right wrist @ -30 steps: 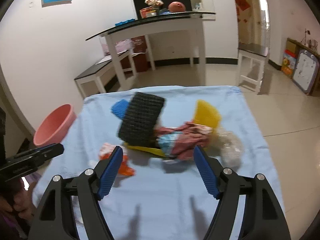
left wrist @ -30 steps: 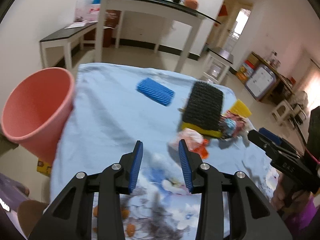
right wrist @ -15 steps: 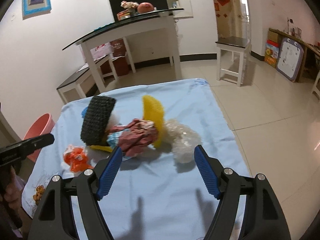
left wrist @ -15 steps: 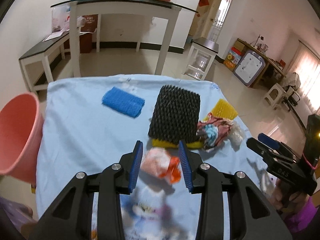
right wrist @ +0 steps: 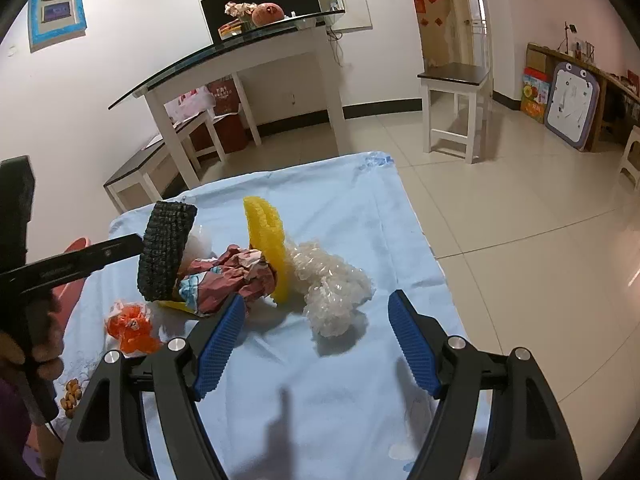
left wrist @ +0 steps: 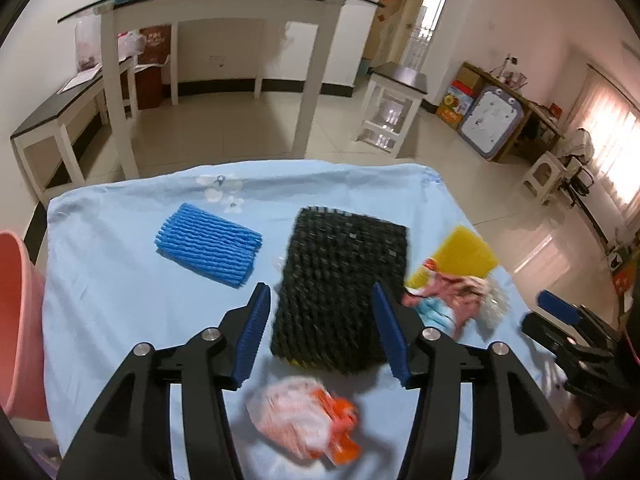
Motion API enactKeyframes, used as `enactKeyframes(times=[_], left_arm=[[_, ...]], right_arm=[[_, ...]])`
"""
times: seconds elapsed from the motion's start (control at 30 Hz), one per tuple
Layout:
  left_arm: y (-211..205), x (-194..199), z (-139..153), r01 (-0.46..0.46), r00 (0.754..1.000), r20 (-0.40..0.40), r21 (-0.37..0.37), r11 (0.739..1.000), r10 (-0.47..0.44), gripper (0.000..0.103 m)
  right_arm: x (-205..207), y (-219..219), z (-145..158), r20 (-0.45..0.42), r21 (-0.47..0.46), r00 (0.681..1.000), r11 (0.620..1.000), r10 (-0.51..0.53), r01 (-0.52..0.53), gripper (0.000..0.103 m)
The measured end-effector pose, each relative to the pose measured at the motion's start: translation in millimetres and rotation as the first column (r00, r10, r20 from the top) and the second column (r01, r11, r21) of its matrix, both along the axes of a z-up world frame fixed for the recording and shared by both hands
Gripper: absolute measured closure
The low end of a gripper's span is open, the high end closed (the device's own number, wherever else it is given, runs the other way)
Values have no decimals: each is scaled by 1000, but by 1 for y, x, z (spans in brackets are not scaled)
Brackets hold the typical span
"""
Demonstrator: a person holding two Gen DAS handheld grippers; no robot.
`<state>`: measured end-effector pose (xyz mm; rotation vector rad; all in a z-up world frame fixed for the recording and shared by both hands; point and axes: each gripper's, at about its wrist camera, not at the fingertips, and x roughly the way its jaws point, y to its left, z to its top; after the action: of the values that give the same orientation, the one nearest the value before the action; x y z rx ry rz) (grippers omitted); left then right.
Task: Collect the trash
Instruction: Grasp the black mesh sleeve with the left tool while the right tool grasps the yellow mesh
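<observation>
Trash lies on a table with a light blue cloth [left wrist: 120, 300]. My left gripper [left wrist: 322, 336] hovers with its jaws opening; nothing is pressed between the pads. A black foam net [left wrist: 340, 280] lies just beyond its tips, and a crumpled orange-and-white wrapper [left wrist: 304, 416] sits under its fingers. A blue foam net [left wrist: 208, 250] lies to the left; a yellow foam piece [left wrist: 460, 256] and a crumpled red paper [left wrist: 444, 300] lie to the right. My right gripper [right wrist: 316, 344] is open and empty, just short of a clear bubble-wrap wad [right wrist: 332, 284].
A pink bucket [left wrist: 16, 320] stands off the table's left edge. Beyond the table are tiled floor, a white glass-topped console [left wrist: 208, 4], a low bench [left wrist: 52, 116] and a stool [right wrist: 452, 80]. A hand [right wrist: 40, 344] holds the left gripper's handle.
The left gripper has swung right, away from the bucket and over the orange wrapper toward the black net, and its jaws have widened. The right gripper has shifted right to face the bubble wrap.
</observation>
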<state>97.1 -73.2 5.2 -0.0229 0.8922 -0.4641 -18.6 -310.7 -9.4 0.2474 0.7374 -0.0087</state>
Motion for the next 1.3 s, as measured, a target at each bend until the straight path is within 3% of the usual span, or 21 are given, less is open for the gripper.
enactKeyframes(times=[0.2,0.4,0.57,0.63,1.03,1.17,1.3], left_arm=[[2,18,-20,4,995,-101,-50,999,-9,45],[-5,1,-17,34,999,-41,-15,999,-35,46],[-8,-15,-13,54,998,9,-1,999,-54,71],[-9,-19,-12,55,998,21,0,998,-55,86],[3,-42,16,18,995,94,-28,999,-15,92],[11,-50,25,-8,994,107,-39,999,12,92],[17,-54,28,-31,993,110,-42,999,36,92]], right_arm=[[9,-2,-3,-11,2,1000,1000,5,-5,30],[16,-2,-7,-16,10,1000,1000,18,-18,30],[18,-3,-8,-12,15,1000,1000,21,-21,30],[18,-3,-8,-9,18,1000,1000,22,-22,30],[34,0,8,47,58,997,996,61,-63,31],[49,7,9,40,49,995,995,88,-90,42],[66,14,3,-7,44,995,994,101,-100,59]])
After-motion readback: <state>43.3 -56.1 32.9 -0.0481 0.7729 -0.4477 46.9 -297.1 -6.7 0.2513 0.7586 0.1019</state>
